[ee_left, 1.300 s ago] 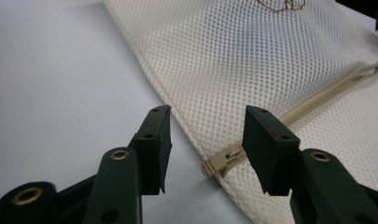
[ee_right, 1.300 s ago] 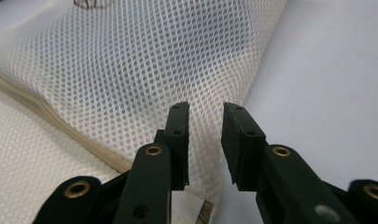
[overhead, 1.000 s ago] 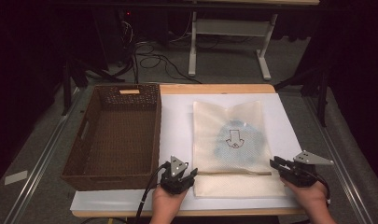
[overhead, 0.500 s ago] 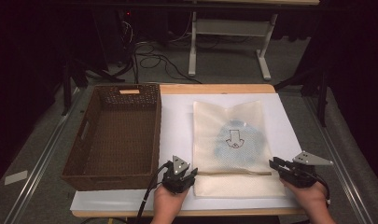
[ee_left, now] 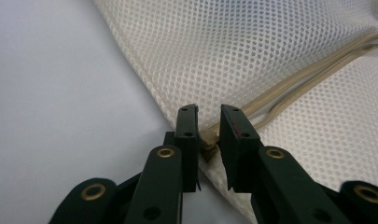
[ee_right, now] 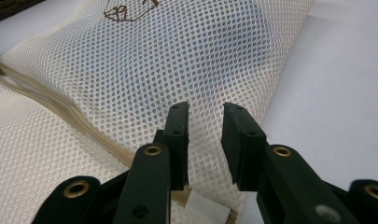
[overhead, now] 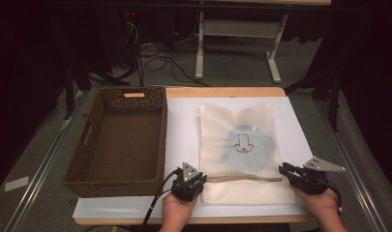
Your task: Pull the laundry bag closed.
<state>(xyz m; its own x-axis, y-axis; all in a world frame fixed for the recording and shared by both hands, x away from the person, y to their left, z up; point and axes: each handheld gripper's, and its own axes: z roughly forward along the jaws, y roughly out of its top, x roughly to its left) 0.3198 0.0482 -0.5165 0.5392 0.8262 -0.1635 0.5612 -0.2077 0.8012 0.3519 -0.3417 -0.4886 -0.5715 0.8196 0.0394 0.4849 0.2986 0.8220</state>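
Observation:
A cream mesh bag [overhead: 237, 145] lies flat on the white sheet, with a blue cloth bearing an arrow print [overhead: 243, 144] inside. A tan zipper [overhead: 244, 179] runs across its near end. My left gripper [overhead: 202, 181] sits at the zipper's left end. Its jaws [ee_left: 208, 109] have just been closing and stand a narrow gap apart, with the zipper pull [ee_left: 208, 140] between them; I see no pad pressing on it. My right gripper [overhead: 282, 169] rests at the bag's right edge, jaws [ee_right: 204, 106] open over the mesh [ee_right: 130, 70].
An empty brown wicker basket [overhead: 158, 140] stands at the left, close beside the white sheet [overhead: 184, 125]. The wooden table edge [overhead: 222, 92] runs along the far side. Beyond it are cables and a desk frame on the floor.

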